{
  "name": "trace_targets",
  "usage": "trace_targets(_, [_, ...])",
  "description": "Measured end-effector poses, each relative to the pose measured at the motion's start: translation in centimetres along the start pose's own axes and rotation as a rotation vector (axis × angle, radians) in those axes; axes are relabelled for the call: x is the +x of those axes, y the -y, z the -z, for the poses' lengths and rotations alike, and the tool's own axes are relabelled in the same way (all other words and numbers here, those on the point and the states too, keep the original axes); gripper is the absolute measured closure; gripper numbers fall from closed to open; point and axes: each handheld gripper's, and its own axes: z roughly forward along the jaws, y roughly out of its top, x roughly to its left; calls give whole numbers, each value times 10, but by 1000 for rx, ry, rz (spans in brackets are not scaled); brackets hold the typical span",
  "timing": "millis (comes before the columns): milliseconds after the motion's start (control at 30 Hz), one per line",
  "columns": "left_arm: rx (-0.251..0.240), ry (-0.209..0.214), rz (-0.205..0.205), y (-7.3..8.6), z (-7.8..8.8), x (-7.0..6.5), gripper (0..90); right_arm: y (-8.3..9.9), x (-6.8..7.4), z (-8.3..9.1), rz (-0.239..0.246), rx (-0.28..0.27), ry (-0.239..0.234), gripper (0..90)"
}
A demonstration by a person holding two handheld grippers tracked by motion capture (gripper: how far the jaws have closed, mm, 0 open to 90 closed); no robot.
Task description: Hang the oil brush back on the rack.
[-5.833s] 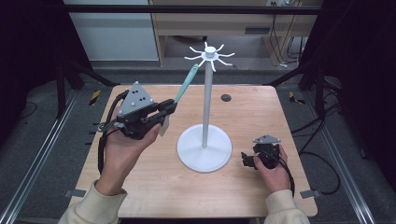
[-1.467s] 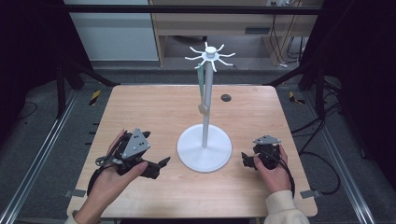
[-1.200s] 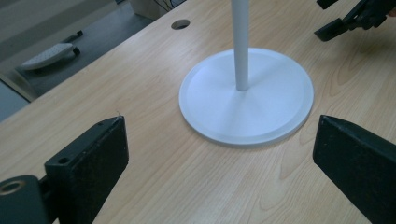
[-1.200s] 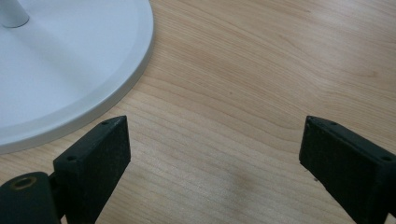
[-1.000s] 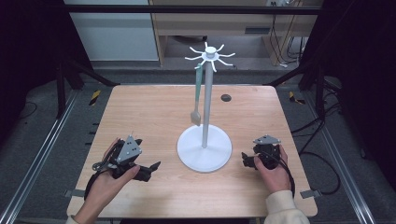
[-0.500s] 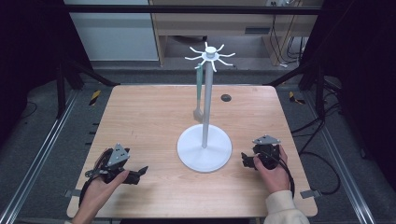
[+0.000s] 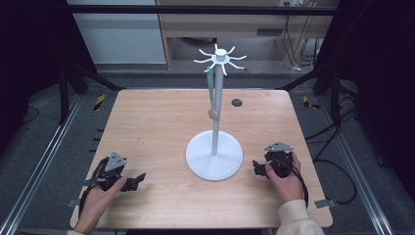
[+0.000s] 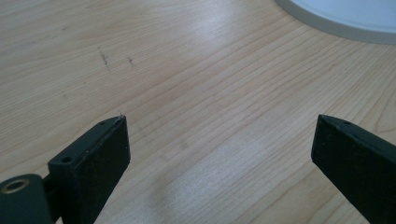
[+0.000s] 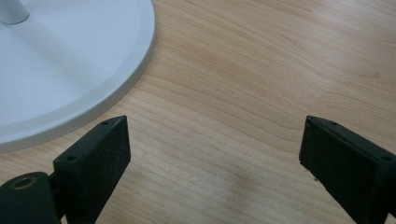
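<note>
A white stand (image 7: 214, 155) with a round base, a thin pole and several hooks at its top rises from the middle of the wooden table (image 7: 151, 127). A pale green long-handled utensil (image 7: 212, 93) hangs from one hook beside the pole. My left gripper (image 7: 136, 180) rests near the table's front left corner, jaws wide open over bare wood (image 8: 210, 140). The right gripper (image 7: 255, 168) lies at the front right, open, just beside the stand's base (image 9: 70, 70).
A small dark round hole (image 7: 237, 102) sits in the table behind the stand. Cables (image 7: 342, 171) trail off the right edge. Metal rails (image 7: 44, 161) and dark frame legs flank the table; a desk stands beyond it.
The left gripper let go of the green utensil on the hook, then drew back and down to the front left corner. The right gripper stayed put.
</note>
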Motion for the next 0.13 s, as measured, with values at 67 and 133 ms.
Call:
trace_targets(67, [10,-13,-2,2,-1,2,40,0,0,0,0,0,0,94])
trace_targets(133, [22,-23,4,3,-3,4,40,0,0,0,0,-2,-3,94])
